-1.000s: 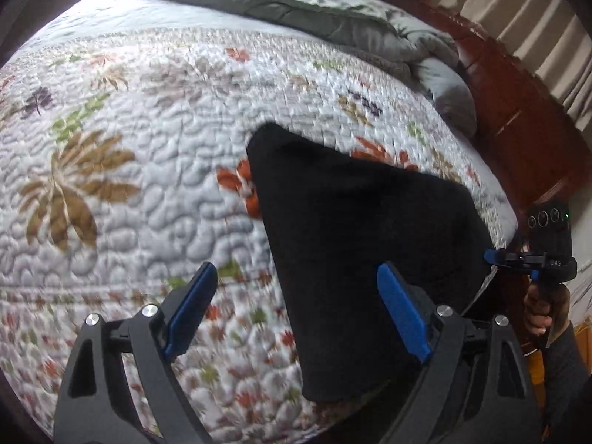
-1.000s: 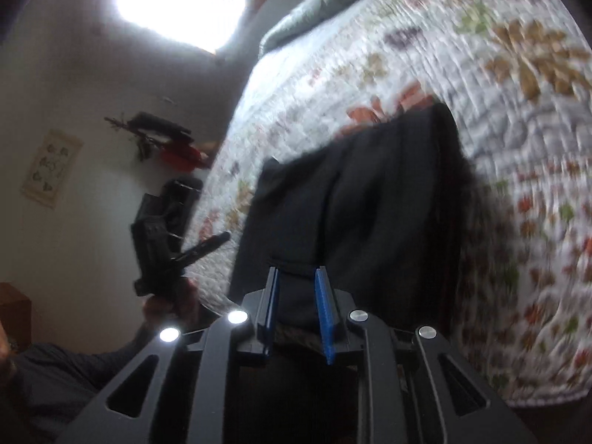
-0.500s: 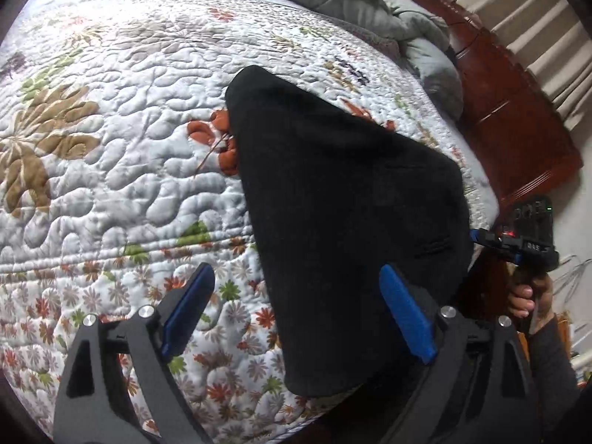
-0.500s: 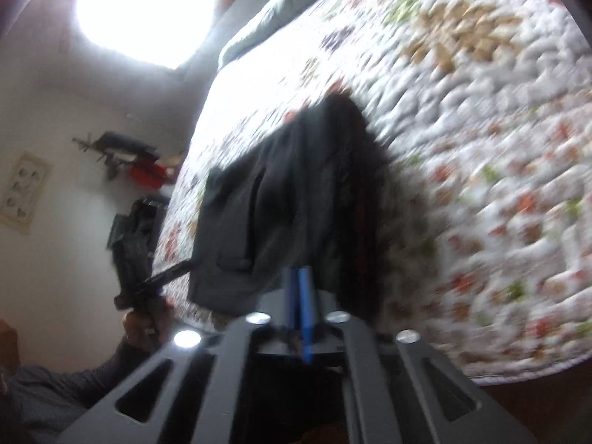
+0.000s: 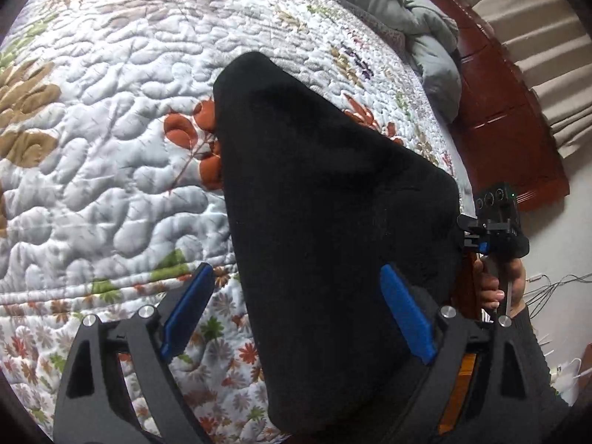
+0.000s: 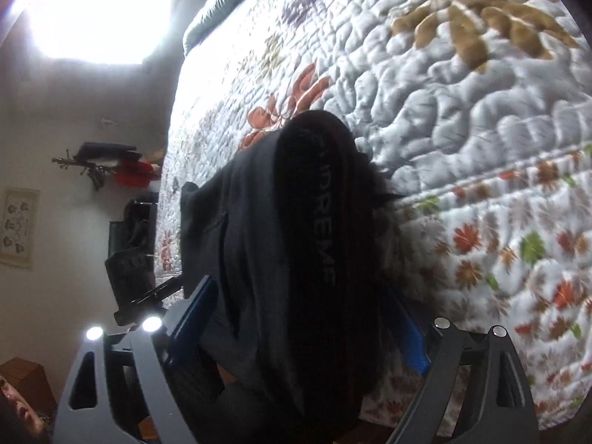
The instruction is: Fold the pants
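Black pants (image 6: pixel 281 259) lie between the spread right hand-held gripper (image 6: pixel 296 318) fingers.

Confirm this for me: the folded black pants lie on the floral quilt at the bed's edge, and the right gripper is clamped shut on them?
Not quite. In the right wrist view the right gripper has just opened: its blue pads stand wide either side of the black pants, not pressing them. The pants do lie on the floral quilt at the bed's edge.
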Available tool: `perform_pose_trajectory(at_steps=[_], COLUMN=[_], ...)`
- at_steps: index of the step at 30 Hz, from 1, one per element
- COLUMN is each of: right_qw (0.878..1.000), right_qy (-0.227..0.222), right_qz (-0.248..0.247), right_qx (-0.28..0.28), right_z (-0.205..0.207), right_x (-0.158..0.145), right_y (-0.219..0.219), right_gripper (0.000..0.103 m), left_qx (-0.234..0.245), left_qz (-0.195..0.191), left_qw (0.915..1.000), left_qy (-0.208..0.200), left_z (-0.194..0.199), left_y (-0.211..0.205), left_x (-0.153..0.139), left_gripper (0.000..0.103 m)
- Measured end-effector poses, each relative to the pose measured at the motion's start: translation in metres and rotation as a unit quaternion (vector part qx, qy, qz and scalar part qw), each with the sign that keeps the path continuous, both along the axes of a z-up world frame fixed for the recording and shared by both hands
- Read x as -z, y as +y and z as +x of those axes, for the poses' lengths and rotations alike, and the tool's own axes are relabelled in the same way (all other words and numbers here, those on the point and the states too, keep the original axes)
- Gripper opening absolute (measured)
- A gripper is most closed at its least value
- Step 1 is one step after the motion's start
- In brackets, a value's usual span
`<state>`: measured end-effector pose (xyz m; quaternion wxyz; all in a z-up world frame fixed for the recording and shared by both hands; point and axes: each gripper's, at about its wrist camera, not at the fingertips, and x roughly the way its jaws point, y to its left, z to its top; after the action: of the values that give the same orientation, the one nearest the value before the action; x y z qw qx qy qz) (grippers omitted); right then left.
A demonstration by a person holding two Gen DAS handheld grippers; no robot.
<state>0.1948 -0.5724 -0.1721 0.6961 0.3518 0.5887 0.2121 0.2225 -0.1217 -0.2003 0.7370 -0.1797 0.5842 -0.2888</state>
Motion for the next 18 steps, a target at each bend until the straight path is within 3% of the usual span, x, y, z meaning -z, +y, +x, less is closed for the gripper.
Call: perform_pose_trajectory(at_steps=[4,14,16,18], right_qw=[1.000,1.000,1.000,1.000], right_qy=[0.005,0.010,0.008,0.006], right_qz=[-0.011,-0.023,-0.027,-0.029], right_qx=[-0.011,-0.016,-0.012,-0.010], right_z=[0.005,0.011,0.008,0.005], right_x=[0.004,0.005,0.003,0.002], right_y=[0.005,0.020,0.022,0.024], right_gripper=[0.088,0.091,0.090,0.080], left_qx=[-0.011,-0.030,-0.038,-0.031], left_qz=[0.000,-0.014,-0.004,0.005], left_qw=[0.9997,0.9991,0.9991,0.9995], left_qy=[0.021,0.025,0.017,0.008], left_z=[-0.002,0.007,0.002,-0.002], left_y=[-0.005,-0.009,-0.005,-0.004], left_x=[0.007,0.010,0.010,0.008], left_gripper=[0.091,0.090,0.078,0.061])
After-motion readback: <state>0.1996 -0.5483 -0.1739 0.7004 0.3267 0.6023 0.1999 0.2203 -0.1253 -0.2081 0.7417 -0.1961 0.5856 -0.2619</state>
